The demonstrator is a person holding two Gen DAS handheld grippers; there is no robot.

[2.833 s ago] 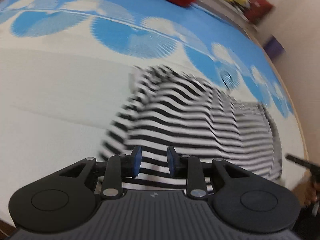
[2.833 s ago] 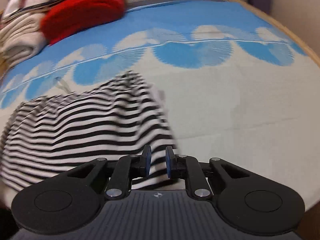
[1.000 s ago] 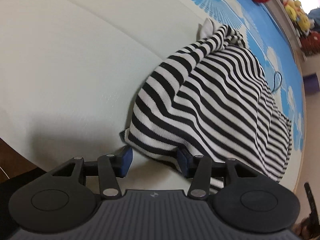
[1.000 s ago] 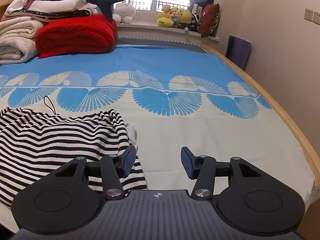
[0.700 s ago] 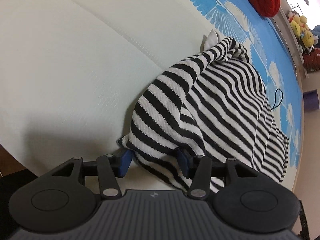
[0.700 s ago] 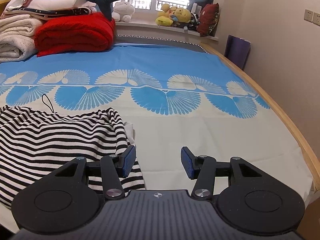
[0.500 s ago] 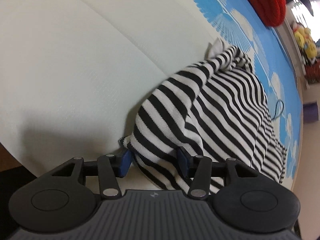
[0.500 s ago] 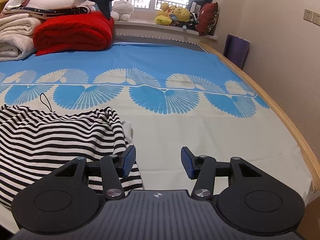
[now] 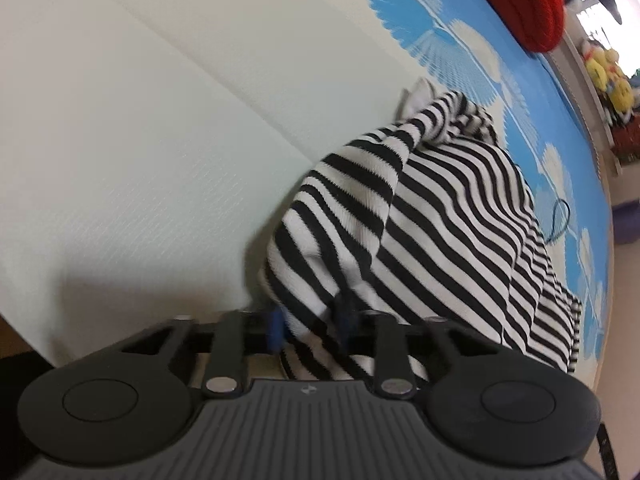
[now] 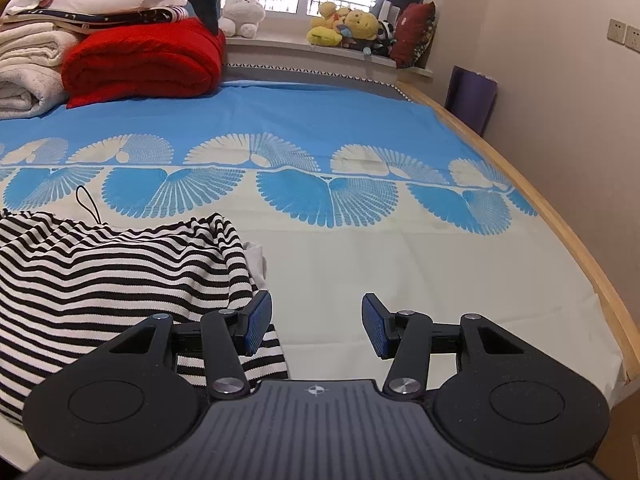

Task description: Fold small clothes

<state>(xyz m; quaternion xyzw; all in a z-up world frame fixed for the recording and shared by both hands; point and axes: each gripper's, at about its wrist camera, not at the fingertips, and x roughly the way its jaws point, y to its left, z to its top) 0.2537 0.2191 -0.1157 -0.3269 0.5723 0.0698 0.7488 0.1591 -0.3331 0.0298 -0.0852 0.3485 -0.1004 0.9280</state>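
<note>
A black-and-white striped garment point(image 9: 440, 220) lies rumpled on the bed sheet point(image 9: 140, 140). My left gripper point(image 9: 310, 324) points steeply down at the garment's near corner. Its jaws are closing, and a bunched fold of striped fabric is pinched between the blue pads. In the right wrist view the same garment point(image 10: 100, 272) fills the lower left, with a thin black loop at its far edge. My right gripper point(image 10: 316, 324) hovers open over bare sheet just right of the garment's edge. Nothing is between its fingers, and the left finger point(image 10: 256, 320) overlaps the stripes.
A folded red blanket point(image 10: 140, 60), white towels point(image 10: 28, 68) and a shark plush are stacked at the bed's far left. Plush toys point(image 10: 344, 24) line the windowsill. The wooden bed edge point(image 10: 560, 216) runs along the right by the wall.
The left jaws have narrowed from wide apart onto the garment's corner, and the fabric now bunches up between them. The right gripper has stayed open and still.
</note>
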